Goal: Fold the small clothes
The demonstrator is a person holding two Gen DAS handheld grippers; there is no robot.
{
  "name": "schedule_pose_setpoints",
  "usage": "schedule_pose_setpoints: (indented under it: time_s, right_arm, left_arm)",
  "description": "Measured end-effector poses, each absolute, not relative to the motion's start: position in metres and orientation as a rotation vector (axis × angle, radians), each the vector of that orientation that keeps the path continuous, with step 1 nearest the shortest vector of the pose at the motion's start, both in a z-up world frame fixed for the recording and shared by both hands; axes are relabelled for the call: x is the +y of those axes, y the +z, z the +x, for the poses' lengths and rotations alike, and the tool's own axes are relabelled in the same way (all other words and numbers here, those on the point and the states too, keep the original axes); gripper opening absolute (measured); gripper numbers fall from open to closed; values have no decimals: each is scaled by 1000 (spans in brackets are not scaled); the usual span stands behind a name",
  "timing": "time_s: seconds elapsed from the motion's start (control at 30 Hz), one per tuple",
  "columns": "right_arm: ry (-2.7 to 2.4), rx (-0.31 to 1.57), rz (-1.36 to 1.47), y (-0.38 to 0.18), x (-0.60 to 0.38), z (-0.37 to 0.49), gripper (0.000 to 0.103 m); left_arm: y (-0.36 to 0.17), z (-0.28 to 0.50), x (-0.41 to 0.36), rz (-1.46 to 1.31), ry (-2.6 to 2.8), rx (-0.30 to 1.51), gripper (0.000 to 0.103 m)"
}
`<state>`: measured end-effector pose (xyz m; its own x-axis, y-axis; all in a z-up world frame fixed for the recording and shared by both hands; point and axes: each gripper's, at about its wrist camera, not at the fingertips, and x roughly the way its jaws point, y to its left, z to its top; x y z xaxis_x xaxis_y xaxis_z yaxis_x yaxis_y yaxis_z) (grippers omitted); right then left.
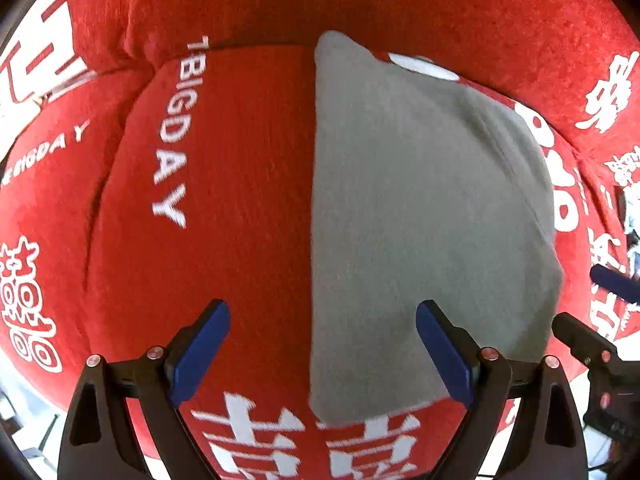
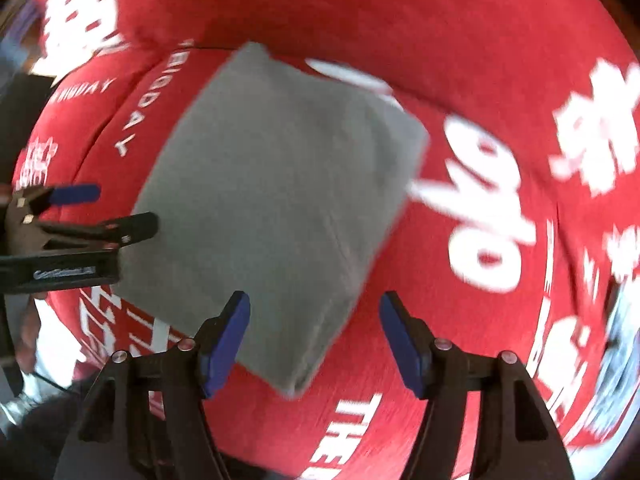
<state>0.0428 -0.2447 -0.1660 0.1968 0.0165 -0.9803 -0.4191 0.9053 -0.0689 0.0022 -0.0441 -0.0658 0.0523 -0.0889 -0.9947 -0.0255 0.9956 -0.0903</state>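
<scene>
The grey garment (image 1: 420, 220) lies folded into a compact, roughly square pad on the red cover (image 1: 240, 180) with white lettering, which looks like a cushioned seat rather than a worktop. One long edge is a clean straight fold. A seam runs near the far side, and the corner nearest the right wrist camera looks thick with stacked layers.

The left gripper (image 1: 324, 352) hangs straight down over the straight edge, its fingers (image 1: 200, 352) released, one pad over bare red cloth and the other over the grey. The right gripper (image 2: 314, 340) also stands released above the near corner, nothing between its fingers; that view is smeared, so the exact height above the cloth is unclear.

Risks, as I judge them: the soft, bulging cover gives little support, so a press or pinch could sink in and skew the stack. Fingers closing here might catch only the top layer and peel the fold open, or snag the red cover along with it. Dragging sideways would shear the layers apart.
</scene>
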Motion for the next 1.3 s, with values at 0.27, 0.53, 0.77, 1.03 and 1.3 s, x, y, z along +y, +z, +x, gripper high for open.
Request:
schedule_pose_setpoints:
  time_s: [0.27, 0.53, 0.77, 1.03, 1.3]
  right_arm:
    - [399, 1419, -486, -227, -234, 76, 83]
    - [441, 1381, -381, -204, -264, 80, 84]
    - [484, 1304, -360, -194, -278, 111, 84]
    - [523, 1310, -171, -217, -298, 150, 93]
    - [437, 1187, 99, -173, -367, 154, 93]
  left_arm:
    - [-86, 22, -36, -87, -15, 1528, 103]
    - [-79, 27, -43, -72, -7, 1505, 103]
    - [-80, 44, -59, -50, -23, 1492, 103]
    - [-108, 57, -32, -253, -42, 1587, 103]
    - [-70, 72, -9, -353, -5, 1461, 103]
